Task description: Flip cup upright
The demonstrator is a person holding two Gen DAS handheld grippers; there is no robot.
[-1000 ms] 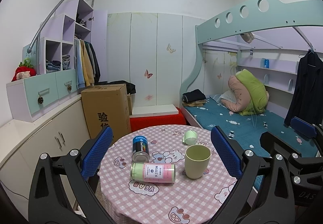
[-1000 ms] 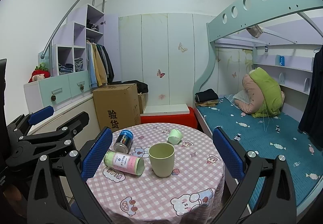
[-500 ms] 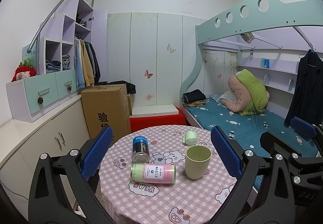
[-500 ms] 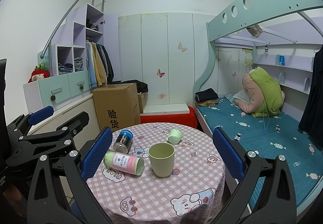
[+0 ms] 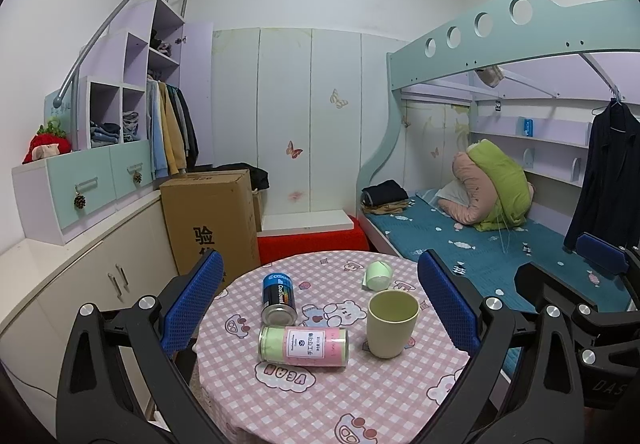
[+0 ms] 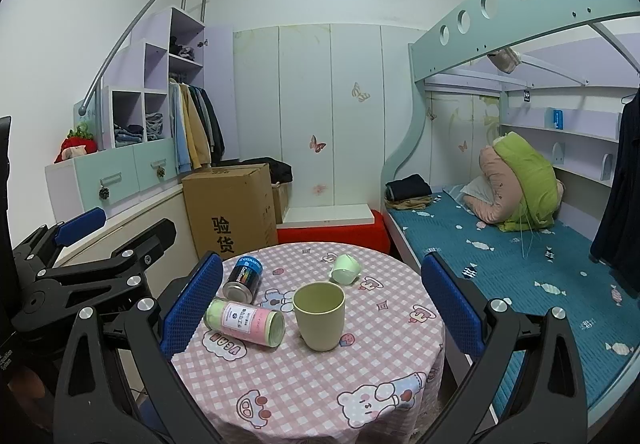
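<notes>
Nothing is changing from a moment ago: I am keeping both the left gripper (image 5: 320, 300) and the right gripper (image 6: 322, 302) hanging back from the surface (image 5: 360, 396), jaws spread wide and holding nothing. The small green cup (image 5: 377, 275) is lying tipped on its side beyond my jaws, behind the upright beige cup (image 5: 392, 323), so I am judging the flip not yet begun.

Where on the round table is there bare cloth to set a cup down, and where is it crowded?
Free: the near part of the table, in front of the tall cup and pink canister, and the right side beyond the tall cup. Crowded: the left-centre, where the blue can, canister and tall cup cluster; the small tipped cup lies near the far edge.
</notes>
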